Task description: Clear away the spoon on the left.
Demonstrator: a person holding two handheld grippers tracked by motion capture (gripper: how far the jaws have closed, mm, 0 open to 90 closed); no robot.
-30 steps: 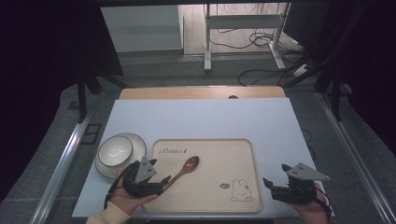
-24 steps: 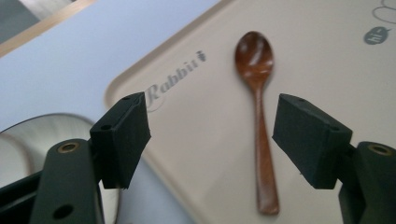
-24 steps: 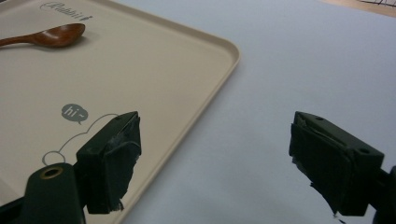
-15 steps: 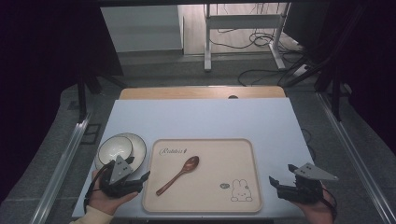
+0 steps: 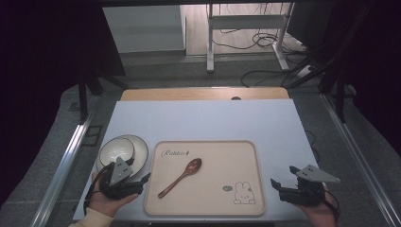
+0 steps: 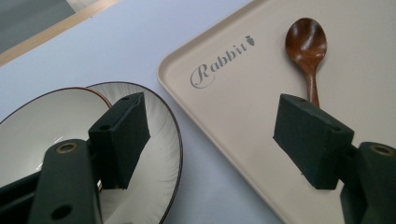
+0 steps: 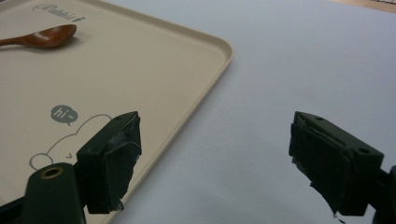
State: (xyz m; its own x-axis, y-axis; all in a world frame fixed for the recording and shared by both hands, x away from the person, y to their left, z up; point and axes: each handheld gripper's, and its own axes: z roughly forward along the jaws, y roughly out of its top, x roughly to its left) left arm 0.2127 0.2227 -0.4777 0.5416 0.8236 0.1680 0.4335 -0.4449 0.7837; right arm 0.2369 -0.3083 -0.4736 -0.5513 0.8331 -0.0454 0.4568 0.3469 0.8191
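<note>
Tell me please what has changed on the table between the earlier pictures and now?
The left claw let go of the wooden spoon and drew back off the tray toward the left, beside the bowl on its plate; it is open. The right claw stayed open near the tray's right edge. Spoon, tray, bowl and plate kept their places.

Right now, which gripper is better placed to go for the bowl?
Left. The left gripper sits open right beside the bowl and plate, at the tray's left edge. The right gripper is open too, but beyond the tray's far side, so it would probably have to cross over the spoon.
</note>
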